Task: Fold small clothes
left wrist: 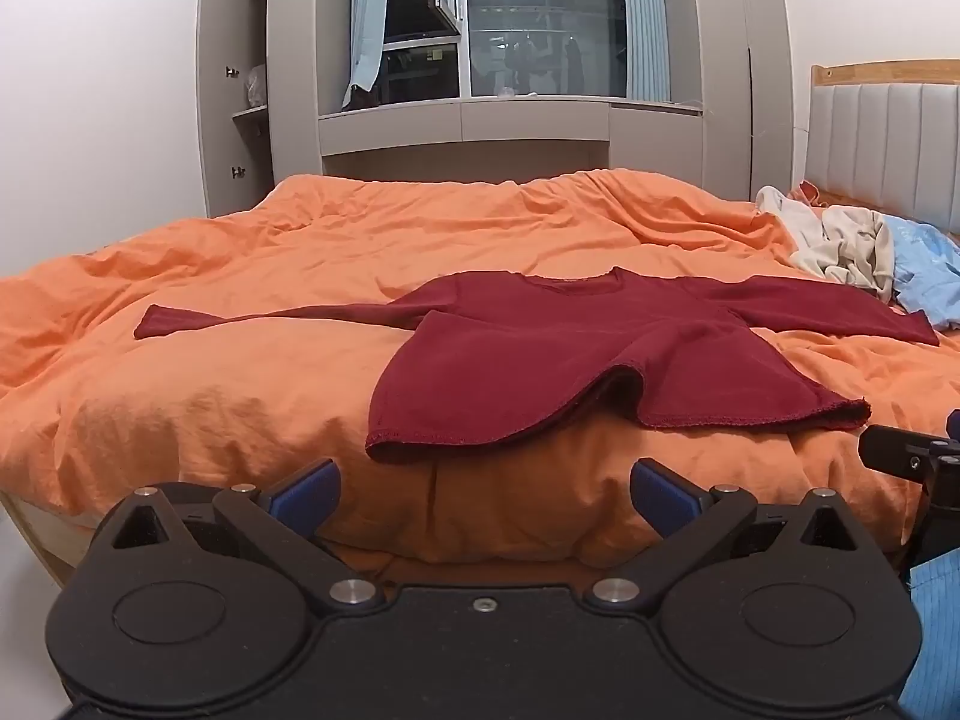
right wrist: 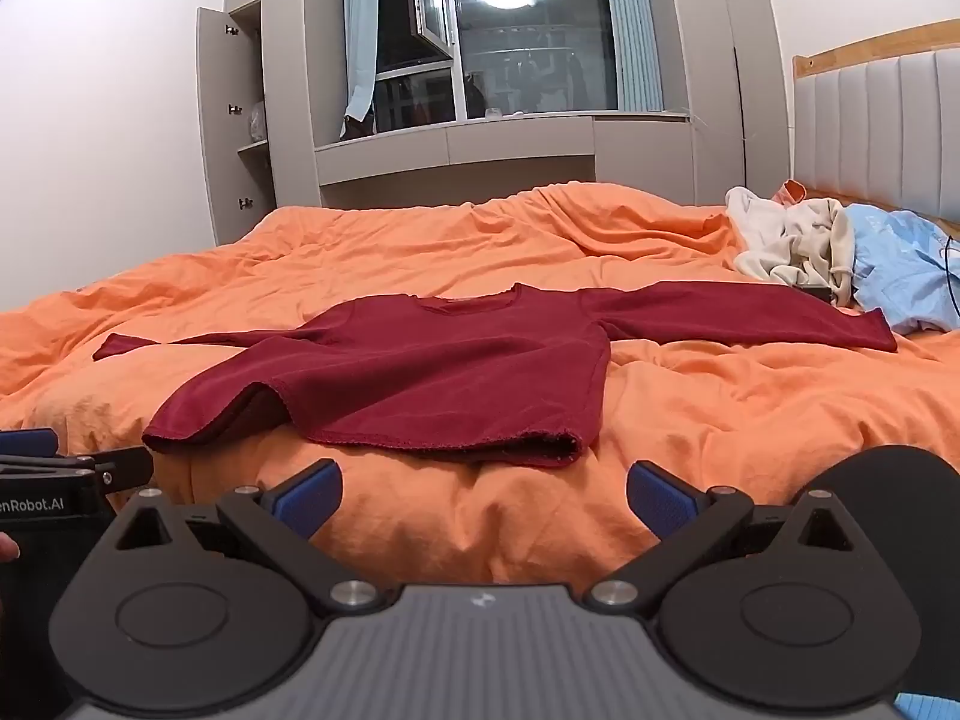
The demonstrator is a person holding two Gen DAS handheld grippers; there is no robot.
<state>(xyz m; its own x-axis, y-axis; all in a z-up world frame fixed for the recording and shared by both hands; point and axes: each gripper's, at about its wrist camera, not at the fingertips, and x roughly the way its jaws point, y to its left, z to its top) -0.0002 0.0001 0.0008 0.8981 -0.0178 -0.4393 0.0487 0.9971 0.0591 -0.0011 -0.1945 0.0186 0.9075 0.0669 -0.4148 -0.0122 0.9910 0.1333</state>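
Observation:
A small dark red long-sleeved shirt point(left wrist: 558, 348) lies spread on the orange duvet point(left wrist: 240, 396), sleeves stretched left and right, collar at the far side. Its near hem is rumpled, with one fold lifted. My left gripper point(left wrist: 483, 495) hovers short of the bed's near edge, below the hem, open with nothing between its blue pads. In the right wrist view the same shirt point(right wrist: 420, 378) sits left of centre on the duvet point(right wrist: 720, 420). My right gripper point(right wrist: 483, 495) is also open and empty, in front of the hem's right corner. Neither gripper touches the shirt.
A heap of cream clothes point(left wrist: 840, 240) and a light blue garment point(left wrist: 924, 276) lies at the right by the padded headboard point(left wrist: 882, 144). Grey cabinets and a dark window stand beyond the bed. The other gripper shows at each view's edge, the right one point(left wrist: 912, 462) and the left one point(right wrist: 54, 474).

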